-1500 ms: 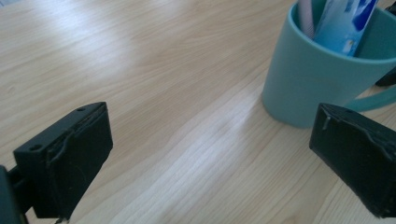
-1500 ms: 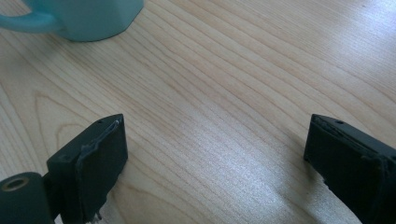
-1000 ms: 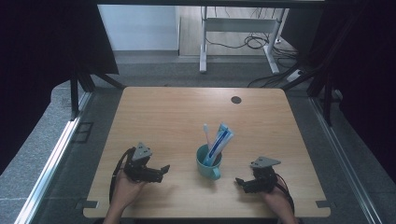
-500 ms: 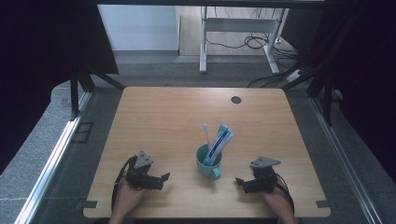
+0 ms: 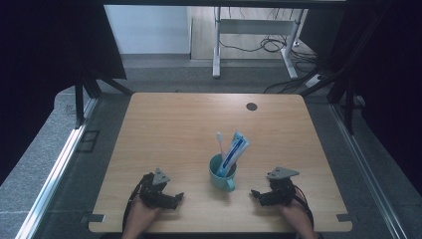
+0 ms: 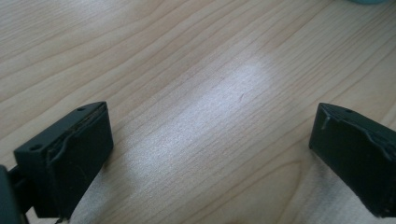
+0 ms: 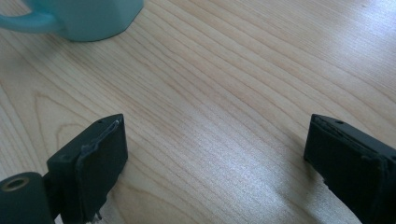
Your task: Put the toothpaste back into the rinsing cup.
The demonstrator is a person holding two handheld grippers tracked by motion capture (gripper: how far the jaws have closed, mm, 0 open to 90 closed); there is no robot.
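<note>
Down at about 7 o'clock on the pale wooden tabletop point(image 5: 189, 124), the left gripper point(image 5: 175, 198) sits low with its jaws spread wide and nothing between them, just bare wood grain in its own view. Moving right, near 6 o'clock, there's the teal ceramic mug with a handle point(image 5: 222, 174), standing upright, with a white toothbrush point(image 5: 219, 142) and a blue-and-white toothpaste tube point(image 5: 235, 149) leaning out of it toward 1 o'clock. Over at 5 o'clock the right gripper point(image 5: 257, 193) is also parted and empty, pointing at the mug but apart from it.
</note>
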